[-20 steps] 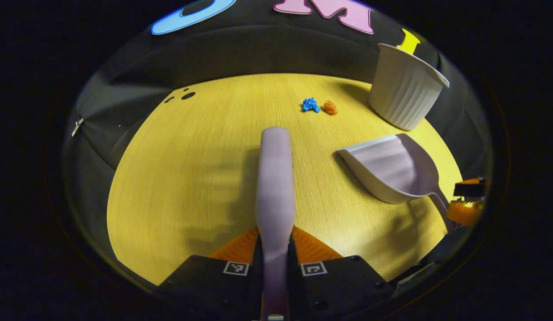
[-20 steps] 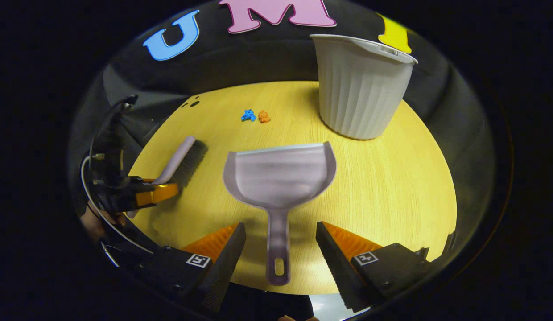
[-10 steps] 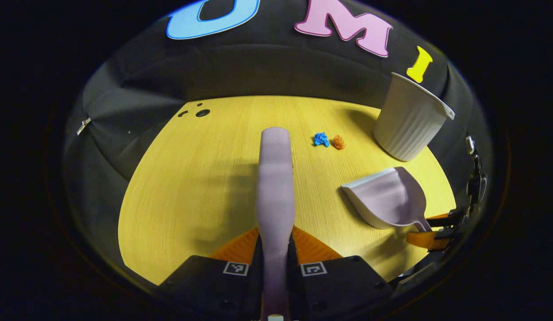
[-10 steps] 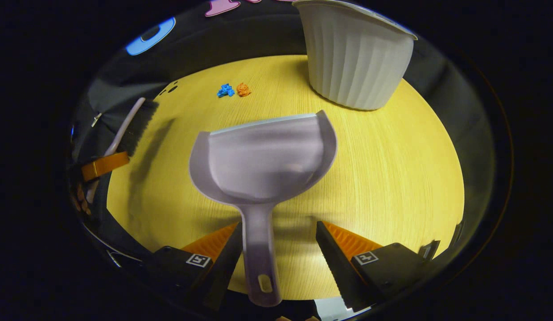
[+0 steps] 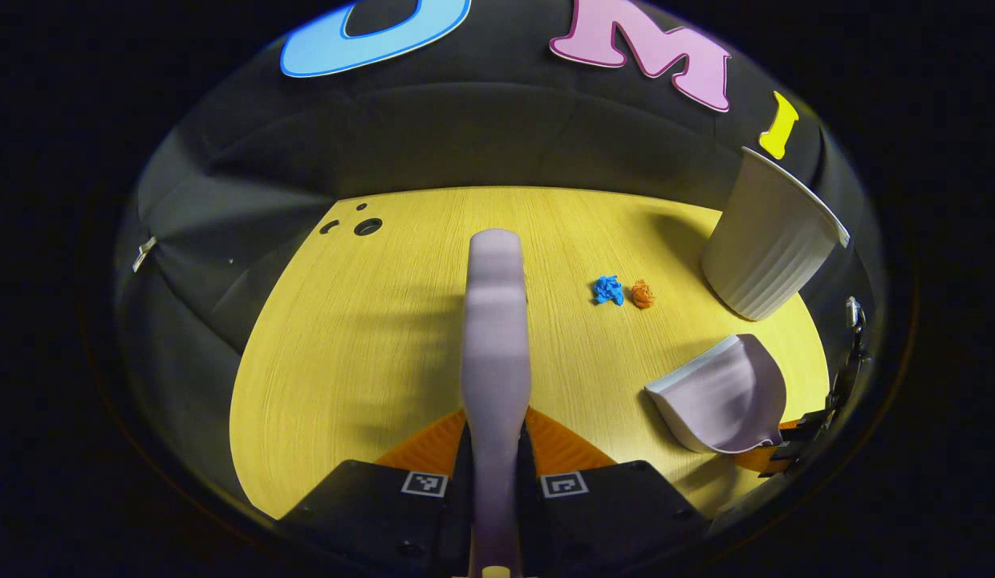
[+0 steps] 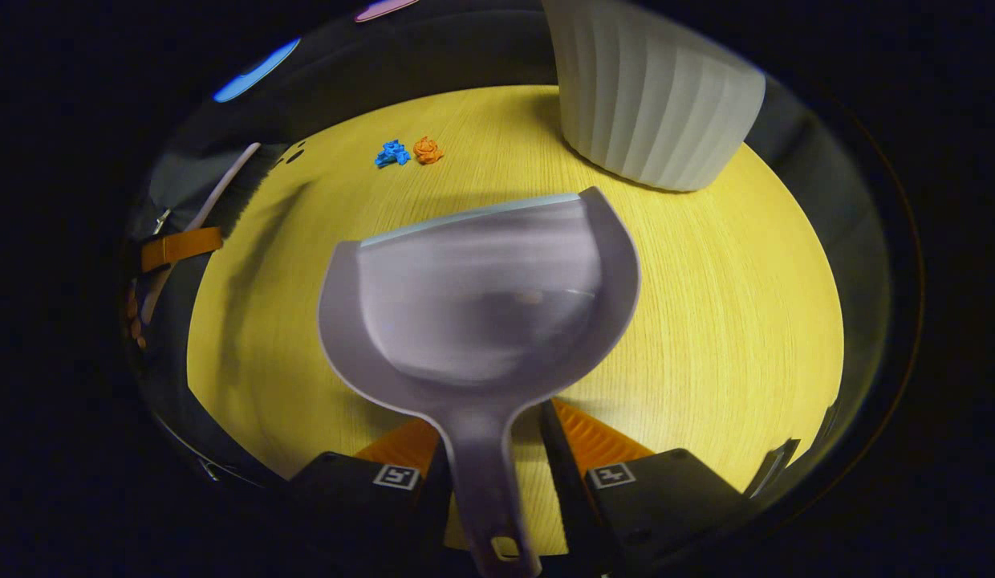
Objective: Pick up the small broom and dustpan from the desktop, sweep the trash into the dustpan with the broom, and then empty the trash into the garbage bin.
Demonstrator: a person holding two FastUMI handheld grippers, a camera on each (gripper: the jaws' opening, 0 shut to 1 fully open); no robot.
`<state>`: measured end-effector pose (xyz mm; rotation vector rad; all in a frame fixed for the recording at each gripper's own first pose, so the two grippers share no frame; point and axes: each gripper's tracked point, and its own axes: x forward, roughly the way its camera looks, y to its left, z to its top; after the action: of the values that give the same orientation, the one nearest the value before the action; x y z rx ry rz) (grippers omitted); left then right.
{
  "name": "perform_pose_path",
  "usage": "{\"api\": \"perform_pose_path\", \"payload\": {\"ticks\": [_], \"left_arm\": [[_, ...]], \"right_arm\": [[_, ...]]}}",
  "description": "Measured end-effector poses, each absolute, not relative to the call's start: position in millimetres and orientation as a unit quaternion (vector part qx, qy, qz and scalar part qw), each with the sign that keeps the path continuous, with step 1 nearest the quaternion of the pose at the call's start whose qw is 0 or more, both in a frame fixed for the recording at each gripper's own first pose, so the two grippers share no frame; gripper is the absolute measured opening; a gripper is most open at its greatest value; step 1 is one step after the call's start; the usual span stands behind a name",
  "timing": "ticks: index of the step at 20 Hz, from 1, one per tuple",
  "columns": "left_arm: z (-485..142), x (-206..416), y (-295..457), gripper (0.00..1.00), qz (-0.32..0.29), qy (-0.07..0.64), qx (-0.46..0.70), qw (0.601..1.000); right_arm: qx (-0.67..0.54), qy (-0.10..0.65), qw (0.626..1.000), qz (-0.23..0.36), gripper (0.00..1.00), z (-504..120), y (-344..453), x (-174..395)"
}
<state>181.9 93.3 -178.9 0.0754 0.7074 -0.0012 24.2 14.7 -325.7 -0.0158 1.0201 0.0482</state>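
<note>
Two tools, two grips: my left tool is clamped on the broom handle, its head pointing out over the table. My right tool squeezes the dustpan by its handle, the open mouth facing the far edge, so I judge both are ready for sweeping. Blue scrap and orange scrap lie touching near that far edge, with the garbage bin at the far right corner.

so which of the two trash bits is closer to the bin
The orange scrap: it lies on the side facing the white bin, with the blue scrap beside it, farther from the bin.
</note>
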Motion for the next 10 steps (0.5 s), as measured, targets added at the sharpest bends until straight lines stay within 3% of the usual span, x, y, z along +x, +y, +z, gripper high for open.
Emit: {"api": "perform_pose_path", "payload": {"ticks": [1,2,4,5,6,10], "left_arm": [[-182.4,187.8,91.9,0.28,-0.004,0.351,0.042,0.936],[-185.6,193.9,91.6,0.28,-0.007,0.356,0.049,0.933],[-191.5,207.9,89.2,0.28,-0.016,0.362,0.068,0.930],[-193.4,216.1,87.9,0.28,-0.020,0.364,0.079,0.928],[-193.3,223.9,86.6,0.31,-0.025,0.366,0.089,0.926],[-197.0,262.9,79.5,0.28,-0.045,0.372,0.129,0.918]], "right_arm": [[-0.009,0.486,0.874,0.028,0.46,-326.1,16.6,27.6],[-0.014,0.492,0.870,0.038,0.36,-325.4,19.6,24.7],[-0.024,0.492,0.868,0.057,0.45,-325.9,20.6,24.8],[-0.028,0.489,0.870,0.059,0.37,-323.8,17.7,25.8],[-0.030,0.486,0.871,0.064,0.37,-322.0,16.8,26.6],[-0.057,0.479,0.872,0.083,0.36,-310.2,8.9,24.0]]}}
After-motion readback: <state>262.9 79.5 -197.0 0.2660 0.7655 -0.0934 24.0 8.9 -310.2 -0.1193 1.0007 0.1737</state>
